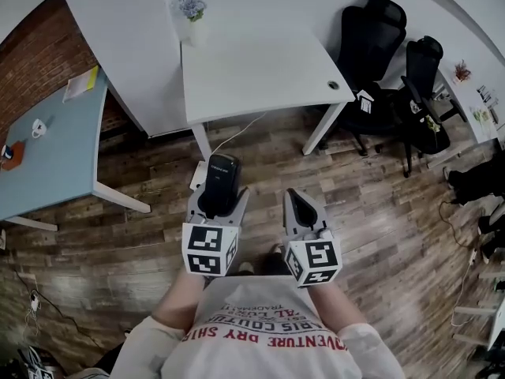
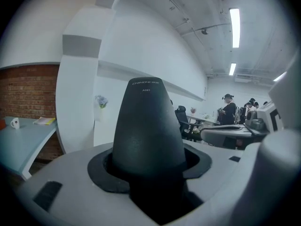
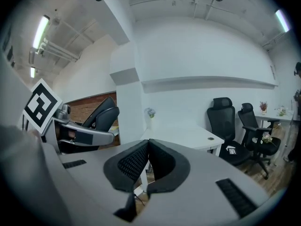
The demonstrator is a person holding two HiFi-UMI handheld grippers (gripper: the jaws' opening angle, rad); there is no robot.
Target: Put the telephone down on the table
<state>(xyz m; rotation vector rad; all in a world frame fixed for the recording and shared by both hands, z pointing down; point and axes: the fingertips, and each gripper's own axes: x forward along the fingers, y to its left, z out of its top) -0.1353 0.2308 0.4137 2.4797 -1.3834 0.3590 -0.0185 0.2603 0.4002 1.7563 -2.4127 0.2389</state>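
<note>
The black telephone handset (image 1: 220,181) stands upright between the jaws of my left gripper (image 1: 215,204), which is shut on it. In the left gripper view the handset (image 2: 146,131) fills the middle and rises out of the dark pads. My right gripper (image 1: 304,212) is held beside the left one, shut with nothing in it; its ribbed pads (image 3: 134,163) meet at the tips. Both are held over the wooden floor, short of the white table (image 1: 260,73). From the right gripper's camera, that table (image 3: 186,136) lies straight ahead.
A small vase of flowers (image 1: 191,10) stands at the white table's far left corner. A light blue table (image 1: 47,148) with a cup and papers is at the left. Black office chairs (image 1: 398,77) stand right of the white table. A cable (image 1: 233,136) runs along the floor.
</note>
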